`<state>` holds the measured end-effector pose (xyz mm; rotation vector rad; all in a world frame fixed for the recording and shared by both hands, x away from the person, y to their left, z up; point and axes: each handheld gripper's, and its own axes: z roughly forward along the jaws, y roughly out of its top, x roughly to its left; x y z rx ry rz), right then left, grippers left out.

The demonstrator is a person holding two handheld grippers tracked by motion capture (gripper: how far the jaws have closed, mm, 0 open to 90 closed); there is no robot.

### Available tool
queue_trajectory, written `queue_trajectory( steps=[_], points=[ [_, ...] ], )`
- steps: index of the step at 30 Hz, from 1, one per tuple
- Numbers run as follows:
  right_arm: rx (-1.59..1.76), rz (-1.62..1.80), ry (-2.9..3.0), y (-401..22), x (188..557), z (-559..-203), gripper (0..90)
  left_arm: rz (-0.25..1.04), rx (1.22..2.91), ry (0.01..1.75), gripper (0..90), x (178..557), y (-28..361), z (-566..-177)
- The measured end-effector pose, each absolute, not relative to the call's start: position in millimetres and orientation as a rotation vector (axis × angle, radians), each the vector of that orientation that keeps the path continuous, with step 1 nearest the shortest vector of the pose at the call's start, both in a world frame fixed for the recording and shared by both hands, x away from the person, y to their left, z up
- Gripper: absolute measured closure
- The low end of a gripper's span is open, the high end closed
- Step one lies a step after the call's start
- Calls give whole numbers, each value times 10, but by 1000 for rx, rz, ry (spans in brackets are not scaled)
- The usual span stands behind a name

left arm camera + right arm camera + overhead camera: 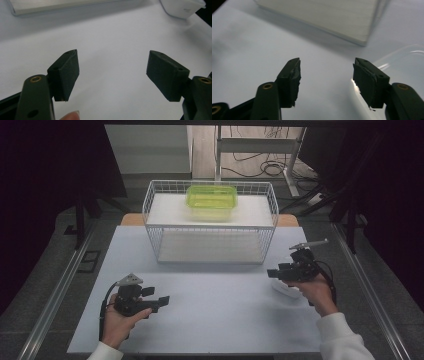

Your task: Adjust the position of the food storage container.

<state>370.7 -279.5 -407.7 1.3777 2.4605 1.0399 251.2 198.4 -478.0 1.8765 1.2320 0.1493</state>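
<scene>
Right gripper (325,75) — jaws apart, empty, just above clear container (407,62), left gripper (112,72) spread, empty

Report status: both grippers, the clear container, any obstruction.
Left gripper open, empty. Right gripper open, just above clear container, not gripping. Wire basket behind, nothing between.

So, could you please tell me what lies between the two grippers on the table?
Nothing: in the high view, only bare white table separates the left gripper from the right gripper.
</scene>
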Motion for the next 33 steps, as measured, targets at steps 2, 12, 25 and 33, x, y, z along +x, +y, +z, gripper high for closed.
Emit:
queue_trajectory(
  steps=[2, 12, 25, 33],
  points=[
    [1413, 1023, 2446, -2897, 3887, -4076, 451, 146, 1885, 1244, 256, 2511, 1987, -4808],
    [1505, 930, 2380, -3142, 4297, -3994, 602, 157, 1896, 1274, 255, 2526, 2005, -4857],
    [1541, 788, 2311, -3482, 4437, -4147, 887, 163, 1919, 1277, 255, 2545, 1989, -4896],
    [1518, 751, 2295, -3618, 4574, -4236, 889, 152, 1920, 1280, 252, 2546, 1987, -4900]
  ],
)
